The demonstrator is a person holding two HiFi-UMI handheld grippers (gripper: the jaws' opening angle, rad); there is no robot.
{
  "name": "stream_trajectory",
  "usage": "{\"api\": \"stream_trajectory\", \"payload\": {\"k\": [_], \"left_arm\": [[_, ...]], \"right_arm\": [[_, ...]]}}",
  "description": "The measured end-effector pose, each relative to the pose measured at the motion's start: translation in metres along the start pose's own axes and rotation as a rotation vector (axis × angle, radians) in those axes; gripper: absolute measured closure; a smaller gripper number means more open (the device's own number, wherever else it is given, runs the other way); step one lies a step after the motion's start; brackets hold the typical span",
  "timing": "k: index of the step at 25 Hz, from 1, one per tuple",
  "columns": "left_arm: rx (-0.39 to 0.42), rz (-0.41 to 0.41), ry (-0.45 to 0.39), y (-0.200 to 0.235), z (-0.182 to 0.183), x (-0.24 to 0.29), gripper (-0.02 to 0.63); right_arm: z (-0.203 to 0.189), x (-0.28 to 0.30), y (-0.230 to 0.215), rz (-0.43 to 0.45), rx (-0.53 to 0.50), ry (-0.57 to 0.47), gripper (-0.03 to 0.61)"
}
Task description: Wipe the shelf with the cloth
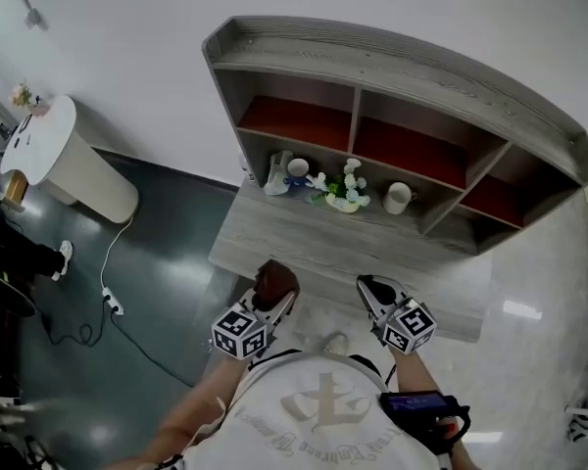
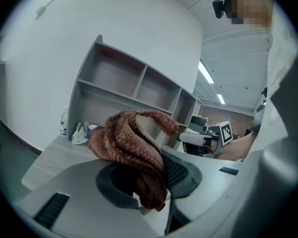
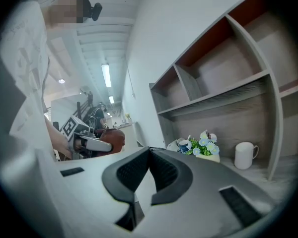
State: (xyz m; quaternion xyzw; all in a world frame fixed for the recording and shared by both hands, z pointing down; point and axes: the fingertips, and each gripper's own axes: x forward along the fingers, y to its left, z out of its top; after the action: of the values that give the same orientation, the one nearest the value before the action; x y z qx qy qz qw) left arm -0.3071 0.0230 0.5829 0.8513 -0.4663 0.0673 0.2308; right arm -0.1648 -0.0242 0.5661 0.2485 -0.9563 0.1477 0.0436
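Between jaws of left gripper [image 2: 156, 168]: brown knitted cloth [image 2: 131, 140], clamped, bunched, over grey wooden ledge [image 1: 274, 235], short of grey curved wooden shelf [image 1: 402, 62]. Right gripper [image 3: 149, 150]: jaws closed, empty. Best to flatten cloth, press, sweep around items. Counted: one cloth, two grippers, one white mug [image 1: 398, 197], one flower pot [image 1: 341, 194].

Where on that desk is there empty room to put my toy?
The front of the desk board, before the flowers, is bare. The red upper cubbies look bare too. It's crowded along the back, from the cup to the white mug.
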Motion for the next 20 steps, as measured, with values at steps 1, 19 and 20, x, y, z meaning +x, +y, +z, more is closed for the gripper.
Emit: {"api": "stream_trajectory", "payload": {"k": [1, 19, 20], "left_arm": [[-0.008, 0.011, -0.005, 0.001, 0.003, 0.005, 0.506], [-0.044, 0.137, -0.052, 0.031, 0.046, 0.066, 0.492], [-0.037, 0.138, -0.057, 0.035, 0.052, 0.068, 0.492]], "right_arm": [[0.002, 0.001, -0.006, 0.009, -0.001, 0.0, 0.574], [0.013, 0.002, -0.093, 0.044, 0.047, 0.023, 0.574], [0.014, 0.006, -0.095, 0.046, 0.047, 0.021, 0.572]]}}
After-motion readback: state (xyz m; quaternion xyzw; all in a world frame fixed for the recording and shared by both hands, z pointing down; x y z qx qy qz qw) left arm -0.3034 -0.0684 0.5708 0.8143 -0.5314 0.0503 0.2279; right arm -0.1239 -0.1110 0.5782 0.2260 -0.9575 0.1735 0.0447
